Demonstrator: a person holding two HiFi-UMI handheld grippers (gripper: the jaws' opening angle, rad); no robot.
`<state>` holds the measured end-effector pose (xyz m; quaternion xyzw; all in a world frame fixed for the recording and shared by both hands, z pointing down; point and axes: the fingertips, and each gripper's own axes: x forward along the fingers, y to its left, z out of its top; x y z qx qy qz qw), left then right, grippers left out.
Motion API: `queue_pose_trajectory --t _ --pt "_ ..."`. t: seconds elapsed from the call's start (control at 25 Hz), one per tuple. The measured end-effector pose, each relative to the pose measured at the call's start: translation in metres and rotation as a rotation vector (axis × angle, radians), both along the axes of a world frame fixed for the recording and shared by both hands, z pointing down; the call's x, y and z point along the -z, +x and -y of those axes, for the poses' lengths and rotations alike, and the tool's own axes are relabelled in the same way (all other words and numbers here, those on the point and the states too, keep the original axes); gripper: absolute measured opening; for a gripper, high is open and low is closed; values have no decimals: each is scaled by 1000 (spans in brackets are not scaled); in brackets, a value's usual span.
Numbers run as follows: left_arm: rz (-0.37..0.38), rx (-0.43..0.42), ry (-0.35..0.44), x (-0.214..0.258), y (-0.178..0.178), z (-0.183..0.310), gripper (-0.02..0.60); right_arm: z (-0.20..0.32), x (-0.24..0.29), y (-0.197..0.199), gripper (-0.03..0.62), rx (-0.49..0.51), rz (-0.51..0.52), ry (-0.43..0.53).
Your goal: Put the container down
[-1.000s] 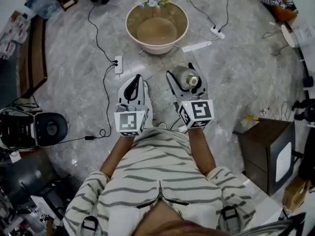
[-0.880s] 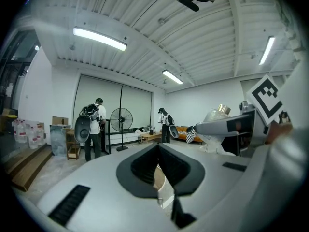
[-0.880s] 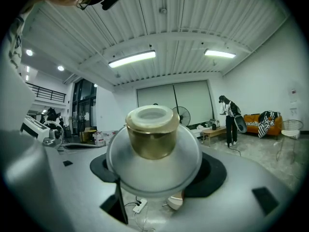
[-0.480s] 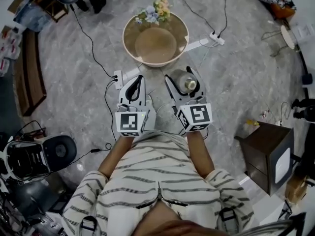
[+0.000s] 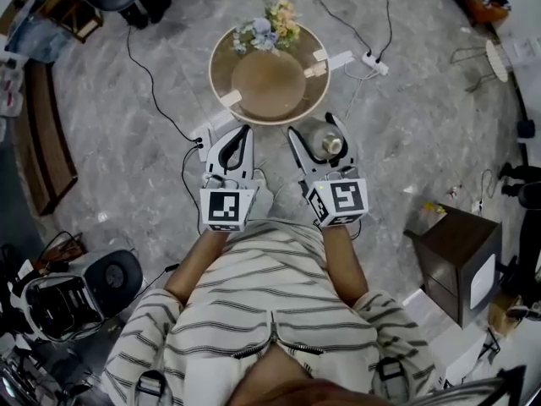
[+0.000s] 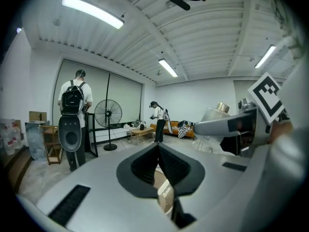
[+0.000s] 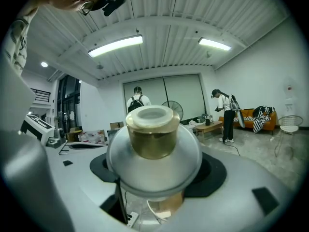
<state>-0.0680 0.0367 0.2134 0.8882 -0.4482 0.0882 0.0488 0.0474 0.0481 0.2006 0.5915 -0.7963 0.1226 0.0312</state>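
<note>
The container [image 5: 326,142], a frosted round bottle with a gold neck and pale cap, sits between the jaws of the right gripper [image 5: 314,130], which stand wide and press on its bulging body; in the right gripper view the container [image 7: 153,146] stands upright and fills the gap of the right gripper [image 7: 154,178]. It hangs over the grey floor [image 5: 406,117], at 1 o'clock in the head view, just short of the table [image 5: 213,81], which lies at 11 o'clock from it. At its 9 o'clock the left gripper [image 5: 243,134] points the same way, jaws pressed together on nothing; the left gripper view shows the left gripper [image 6: 159,151] with its dark pads meeting. Each gripper's cube carries a black-and-white square marker [image 5: 345,198]. Flowers [image 5: 269,27] stand at the table's 12 o'clock edge, and pale tape strips [image 5: 231,98] lie on its rim. A power strip [image 5: 373,61] lies at 2 o'clock, a dark cabinet [image 5: 452,260] at 4 o'clock
</note>
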Motion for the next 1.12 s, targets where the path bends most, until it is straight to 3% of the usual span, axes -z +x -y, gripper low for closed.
queue_pose_trajectory --t 0.64,0.92,1.12 --pt "44 -9 -71 -76 -9 69 0 76 -58 -13 345 29 18 -47" --pt "55 46 -81 -123 0 84 0 99 -120 -7 345 91 36 -104" --pt "36 143 -130 -166 -4 103 0 121 -174 -6 345 133 22 -131"
